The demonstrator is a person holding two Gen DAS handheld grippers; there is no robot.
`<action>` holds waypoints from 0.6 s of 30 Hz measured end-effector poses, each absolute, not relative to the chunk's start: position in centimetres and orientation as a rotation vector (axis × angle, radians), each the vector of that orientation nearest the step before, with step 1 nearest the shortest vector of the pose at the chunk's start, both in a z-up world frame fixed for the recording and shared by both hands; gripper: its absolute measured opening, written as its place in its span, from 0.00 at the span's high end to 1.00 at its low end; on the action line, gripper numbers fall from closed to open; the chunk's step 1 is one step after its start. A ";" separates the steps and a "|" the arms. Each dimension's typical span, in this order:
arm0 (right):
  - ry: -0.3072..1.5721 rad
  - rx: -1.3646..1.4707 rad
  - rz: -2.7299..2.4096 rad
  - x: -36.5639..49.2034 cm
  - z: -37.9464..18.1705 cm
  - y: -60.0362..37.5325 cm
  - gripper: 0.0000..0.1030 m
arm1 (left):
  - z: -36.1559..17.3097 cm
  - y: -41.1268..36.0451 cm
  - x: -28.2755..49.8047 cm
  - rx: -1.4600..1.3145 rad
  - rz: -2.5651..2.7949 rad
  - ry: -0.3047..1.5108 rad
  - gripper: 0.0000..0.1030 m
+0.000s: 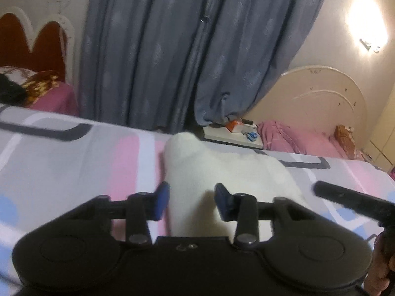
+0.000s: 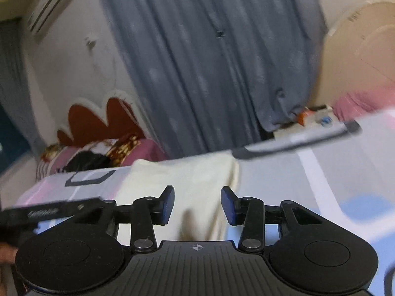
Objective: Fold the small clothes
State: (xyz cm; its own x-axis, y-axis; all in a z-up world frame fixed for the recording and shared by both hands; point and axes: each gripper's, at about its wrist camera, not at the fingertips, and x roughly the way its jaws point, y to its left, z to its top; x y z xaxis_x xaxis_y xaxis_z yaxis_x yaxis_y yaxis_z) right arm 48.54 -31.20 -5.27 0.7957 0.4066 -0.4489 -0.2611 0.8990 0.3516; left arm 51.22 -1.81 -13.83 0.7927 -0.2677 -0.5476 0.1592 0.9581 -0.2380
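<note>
left hand-held gripper [image 1: 192, 201] open, empty | right hand-held gripper [image 2: 197, 204] open, empty | cream cloth [image 1: 222, 170] beneath | curtain [image 1: 172, 49] behind

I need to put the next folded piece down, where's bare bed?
Bare patterned sheet lies left of the cream garment, up to the bed's far edge. Right of it the right tool crowds the strip.

Left gripper [image 1: 192, 201] fingers parted; right gripper [image 2: 197, 204] likewise, both empty.
</note>
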 end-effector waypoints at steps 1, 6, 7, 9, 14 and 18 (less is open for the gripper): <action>0.555 0.242 0.383 49.6 -5.4 -30.1 0.91 | -14.2 -2.4 52.2 -0.169 -0.240 0.631 0.64; 0.652 0.024 0.338 52.5 -10.2 -26.9 1.00 | -16.1 -5.0 54.4 -0.072 -0.230 0.711 0.60; 0.662 0.024 0.320 52.5 -9.9 -26.8 1.00 | -15.9 -5.1 54.1 -0.047 -0.233 0.708 0.60; 0.675 0.021 0.320 52.1 -9.6 -26.7 1.00 | -15.2 -4.8 52.9 -0.032 -0.237 0.694 0.60; 0.602 0.099 0.372 48.7 -7.3 -27.8 1.00 | -15.6 -5.2 50.0 0.004 -0.254 0.680 0.44; 0.675 0.044 0.355 49.1 -8.9 -26.7 1.00 | -15.8 -5.5 49.6 -0.012 -0.240 0.682 0.45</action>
State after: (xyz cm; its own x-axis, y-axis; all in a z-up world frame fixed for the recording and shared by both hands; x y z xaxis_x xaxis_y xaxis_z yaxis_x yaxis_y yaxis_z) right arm 49.14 -26.75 -8.92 0.7231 0.3358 -0.6036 -0.3075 0.9390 0.1541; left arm 49.58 -5.50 -15.77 0.7496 -0.2238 -0.6229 0.2160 0.9723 -0.0893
